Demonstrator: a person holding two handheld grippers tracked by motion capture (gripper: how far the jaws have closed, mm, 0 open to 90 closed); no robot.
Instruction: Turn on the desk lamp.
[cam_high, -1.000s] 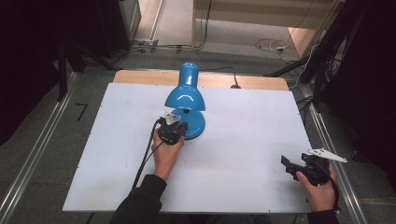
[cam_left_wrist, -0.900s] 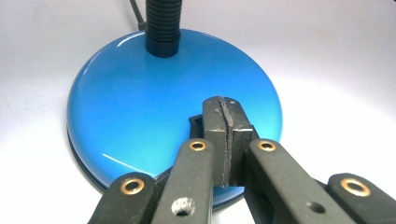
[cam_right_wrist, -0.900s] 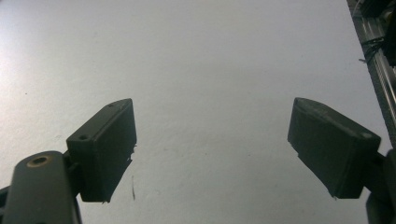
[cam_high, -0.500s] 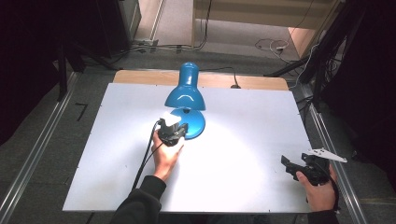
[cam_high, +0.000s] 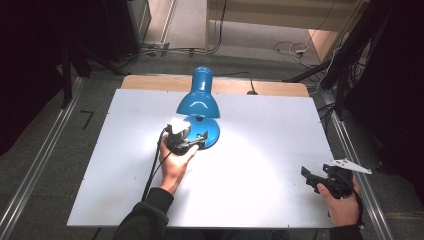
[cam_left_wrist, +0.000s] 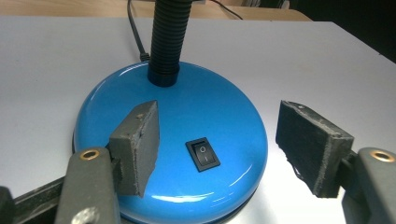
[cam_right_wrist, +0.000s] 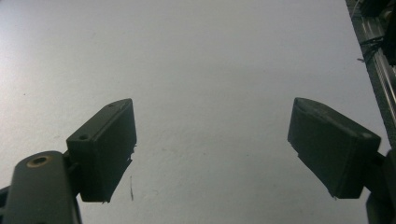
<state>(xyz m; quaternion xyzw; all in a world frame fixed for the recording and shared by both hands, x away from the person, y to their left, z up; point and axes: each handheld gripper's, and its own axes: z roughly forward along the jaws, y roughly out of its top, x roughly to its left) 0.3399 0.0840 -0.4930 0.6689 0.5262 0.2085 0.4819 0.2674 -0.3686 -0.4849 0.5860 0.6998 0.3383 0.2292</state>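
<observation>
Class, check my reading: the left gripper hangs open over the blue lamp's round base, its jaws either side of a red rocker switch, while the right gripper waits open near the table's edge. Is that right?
One detail is wrong: the rocker switch is black, not red, as the left gripper view shows. The rest holds: the left gripper is open over the blue lamp's base, and the right gripper waits open near the table's edge.

Blue lamp (cam_high: 197, 107) blocks the bench's (cam_high: 260, 165) far middle.
Bare white surface lies right of its base (cam_left_wrist: 173, 140) (neck (cam_left_wrist: 167, 42) rising behind), open between both hands.
</observation>
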